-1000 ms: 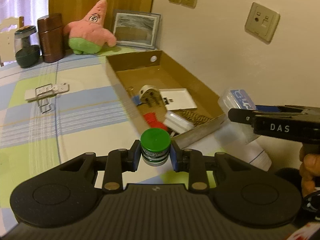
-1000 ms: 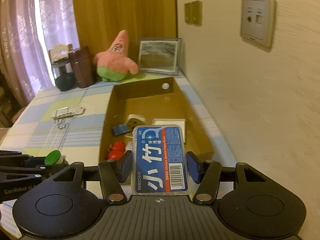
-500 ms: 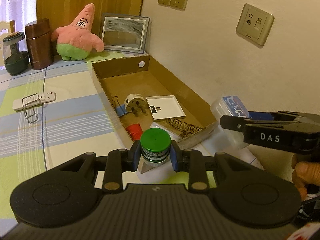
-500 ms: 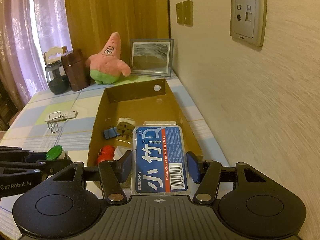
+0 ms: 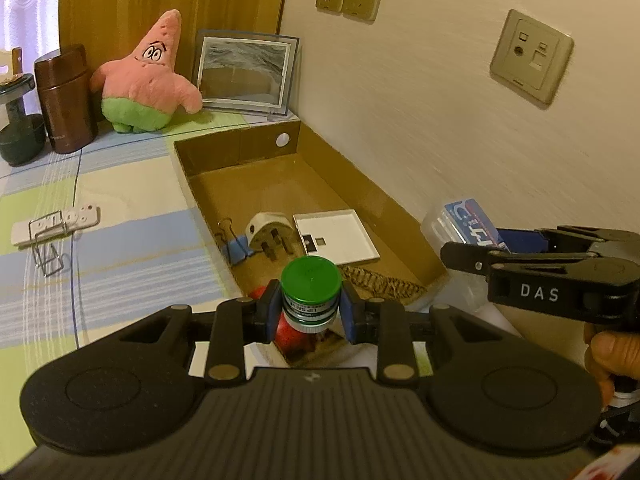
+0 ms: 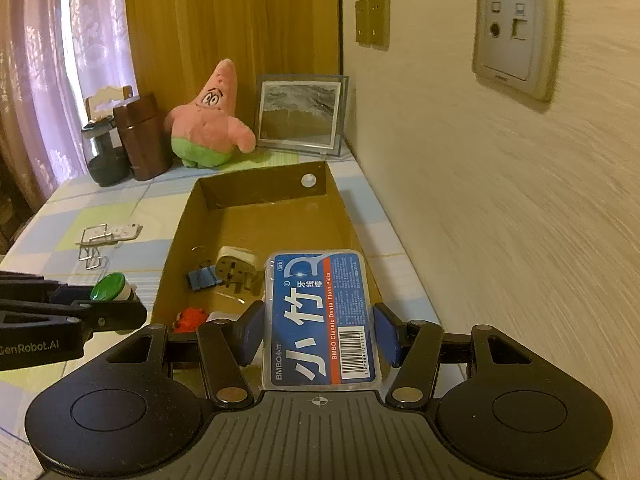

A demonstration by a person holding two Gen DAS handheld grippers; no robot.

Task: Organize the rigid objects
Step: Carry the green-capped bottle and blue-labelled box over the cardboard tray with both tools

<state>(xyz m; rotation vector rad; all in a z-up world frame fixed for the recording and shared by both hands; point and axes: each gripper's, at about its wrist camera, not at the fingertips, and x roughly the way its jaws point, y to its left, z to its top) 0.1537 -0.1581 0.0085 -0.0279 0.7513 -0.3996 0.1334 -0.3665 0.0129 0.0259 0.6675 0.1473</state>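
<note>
Left gripper [image 5: 311,314] jaws pinch green-capped jar [image 5: 311,286]; right gripper [image 6: 320,338] jaws pinch floss box [image 6: 320,316]. Both hang at cardboard box [image 5: 400,216] near end. Lower into bare floor, clear of plug adapter [image 5: 270,236], release upright.

Box far half: the cardboard box [image 6: 256,196] has bare floor from the plug back to its far wall.
Box near half: crowded with a white plug [image 5: 269,234], blue binder clip [image 5: 237,249], white square tray [image 5: 335,236] and a red thing [image 6: 191,317].
Right side: the wall [image 6: 500,208] runs just beside the box.
Left side: open tablecloth [image 5: 120,240], apart from a white strip [image 5: 56,224] with a wire clip.
Far end: plush star [image 6: 208,124], picture frame [image 6: 300,114] and brown canister [image 6: 142,138] stand behind the box.
</note>
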